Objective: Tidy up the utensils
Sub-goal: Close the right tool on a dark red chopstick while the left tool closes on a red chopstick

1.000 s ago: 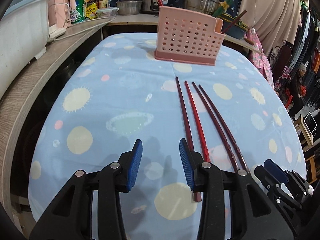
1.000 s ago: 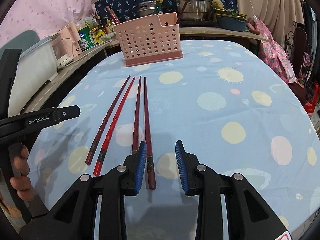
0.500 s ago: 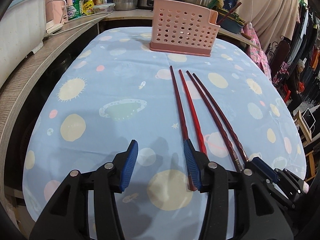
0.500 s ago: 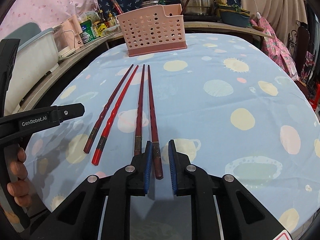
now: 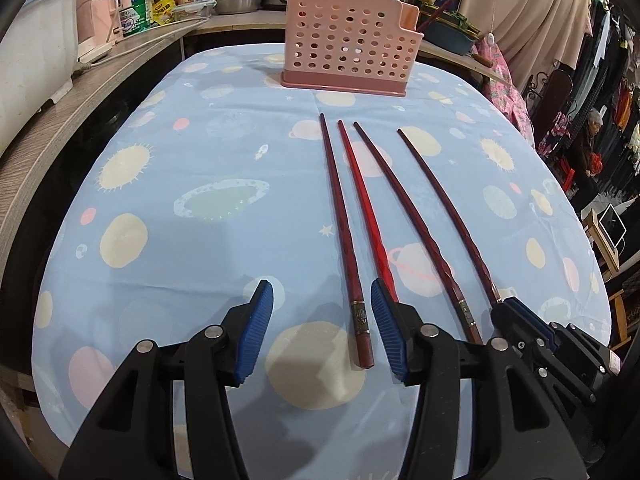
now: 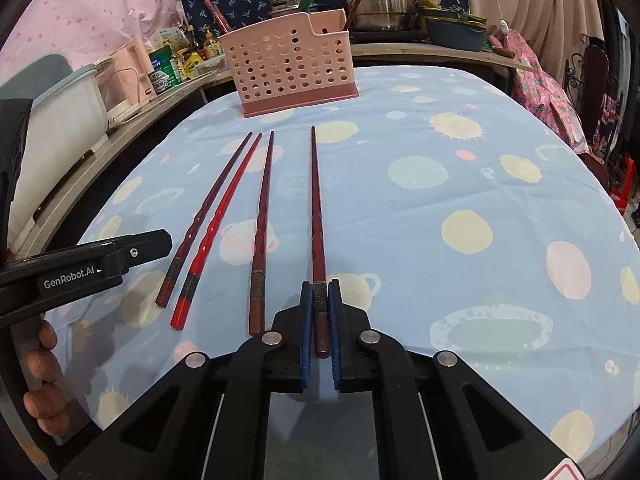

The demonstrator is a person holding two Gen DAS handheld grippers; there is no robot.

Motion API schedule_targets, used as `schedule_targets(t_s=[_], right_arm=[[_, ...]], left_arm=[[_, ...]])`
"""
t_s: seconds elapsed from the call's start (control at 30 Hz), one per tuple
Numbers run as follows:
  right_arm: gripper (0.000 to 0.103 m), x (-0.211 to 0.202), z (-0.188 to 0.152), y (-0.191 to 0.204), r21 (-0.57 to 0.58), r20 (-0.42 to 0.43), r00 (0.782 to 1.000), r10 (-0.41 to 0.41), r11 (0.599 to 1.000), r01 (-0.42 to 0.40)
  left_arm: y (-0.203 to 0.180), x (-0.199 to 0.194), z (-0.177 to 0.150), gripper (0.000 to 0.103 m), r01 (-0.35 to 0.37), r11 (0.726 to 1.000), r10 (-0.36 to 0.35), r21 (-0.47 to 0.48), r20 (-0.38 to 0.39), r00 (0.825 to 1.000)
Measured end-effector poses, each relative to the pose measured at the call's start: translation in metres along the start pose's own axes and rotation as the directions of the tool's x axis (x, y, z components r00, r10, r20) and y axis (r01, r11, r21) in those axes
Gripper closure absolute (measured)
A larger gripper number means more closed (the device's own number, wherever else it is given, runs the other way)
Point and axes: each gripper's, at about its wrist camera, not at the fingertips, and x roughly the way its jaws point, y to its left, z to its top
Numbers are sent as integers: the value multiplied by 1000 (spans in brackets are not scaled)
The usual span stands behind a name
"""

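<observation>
Blue tablecloth (image 6: pixel 460 152), right tongs (image 6: pixel 320 292) seemingly gripping rightmost chopstick (image 6: pixel 317 208)

both cameras ride low behind their own gripper fingers, looking forward and slightly down across the blue planet-print tablecloth (image 5: pixel 224 152) toward the pink perforated utensil basket (image 5: pixel 348 36) at the far end. the left wrist view sits close over the near table edge, with the left gripper (image 5: pixel 322 332) filling the bottom. the right wrist view looks from just to its right, equally near, with the right gripper (image 6: pixel 320 320) at the bottom. both views share the four red chopsticks (image 6: pixel 262 216), the basket (image 6: pixel 292 68), the cluttered counter (image 6: pixel 160 96) behind, and each catches the other gripper at its edge.
</observation>
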Motion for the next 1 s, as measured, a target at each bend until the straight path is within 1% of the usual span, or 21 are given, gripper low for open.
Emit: schedule_targets(t_s=[0.33, 0.53, 0.6, 0.67, 0.7, 0.77, 0.8, 0.87, 0.93, 1.0], right_arm=[[96, 0, 0, 0, 0, 0, 1000, 1, 1000, -1], [96, 0, 0, 0, 0, 0, 1000, 1, 1000, -1], [96, 0, 0, 0, 1, 0, 1000, 2, 1000, -2], [96, 0, 0, 0, 1, 0, 1000, 1, 1000, -1], [96, 0, 0, 0, 1, 0, 1000, 1, 1000, -1], [96, 0, 0, 0, 1, 0, 1000, 1, 1000, -1], [96, 0, 0, 0, 1, 0, 1000, 1, 1000, -1], [96, 0, 0, 0, 2, 1, 1000, 1, 1000, -1], [96, 0, 0, 0, 2, 0, 1000, 1, 1000, -1], [96, 0, 0, 0, 3, 0, 1000, 2, 1000, -2]], left_arm=[[-4, 10, -5, 55, -10, 1000, 10, 5, -28, 1000], [-6, 10, -6, 56, -27, 999, 27, 22, -21, 999], [-6, 10, -7, 62, -26, 999, 27, 26, -20, 999], [-6, 8, -9, 73, -22, 999, 22, 30, -23, 999], [-6, 8, -10, 74, -19, 999, 19, 32, -24, 1000], [-6, 6, -11, 83, -13, 999, 14, 37, -27, 1000], [-6, 6, -13, 86, -11, 999, 12, 39, -28, 1000], [-7, 5, -14, 93, -7, 999, 8, 42, -30, 1000], [-7, 5, -14, 96, 2, 999, -1, 38, -34, 999], [-5, 5, -13, 96, 15, 999, -14, 29, -40, 999]])
